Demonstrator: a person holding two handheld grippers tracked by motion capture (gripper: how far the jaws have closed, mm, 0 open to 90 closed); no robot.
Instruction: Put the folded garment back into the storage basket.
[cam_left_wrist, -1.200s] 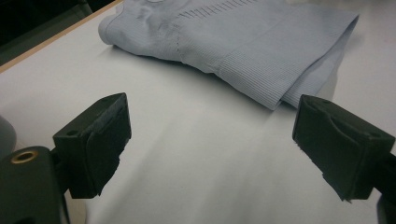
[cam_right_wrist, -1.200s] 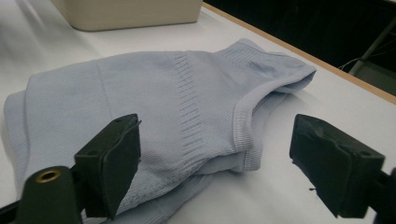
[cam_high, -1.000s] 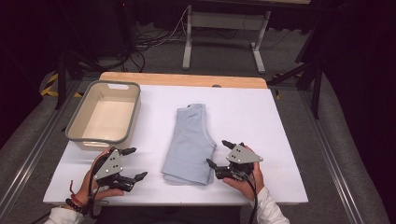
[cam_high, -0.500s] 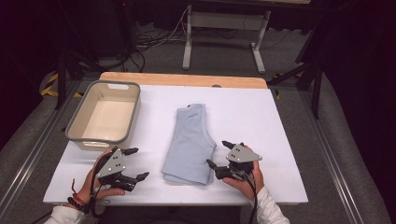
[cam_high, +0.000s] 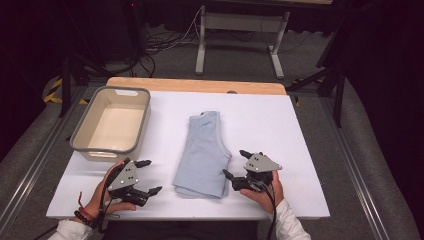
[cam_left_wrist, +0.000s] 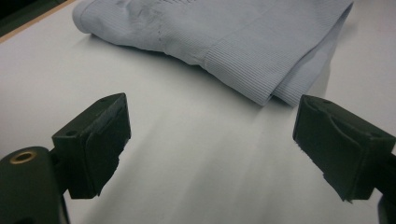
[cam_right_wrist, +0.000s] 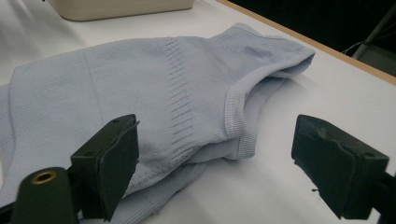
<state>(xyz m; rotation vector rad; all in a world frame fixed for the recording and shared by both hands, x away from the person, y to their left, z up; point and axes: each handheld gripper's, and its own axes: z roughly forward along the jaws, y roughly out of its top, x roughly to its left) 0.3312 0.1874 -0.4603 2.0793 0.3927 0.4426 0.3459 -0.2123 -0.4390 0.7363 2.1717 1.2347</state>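
Observation:
A folded light-blue ribbed garment (cam_high: 204, 152) lies in the middle of the white table. My left gripper (cam_high: 148, 177) rests near the front edge, left of the garment, open with nothing between its jaws; in its own view my left gripper (cam_left_wrist: 212, 144) faces the garment's (cam_left_wrist: 224, 32) hem across bare table. My right gripper (cam_high: 237, 164) sits at the garment's right front side, open. In the right gripper view my right gripper (cam_right_wrist: 215, 161) has one jaw over the cloth (cam_right_wrist: 140, 88) and the other over bare table.
A grey, empty plastic tub (cam_high: 111, 125) stands at the table's left rear; its corner (cam_right_wrist: 121, 7) shows in the right gripper view. A wooden strip (cam_high: 195, 85) runs along the far edge. Metal stand legs and cables lie on the floor beyond.

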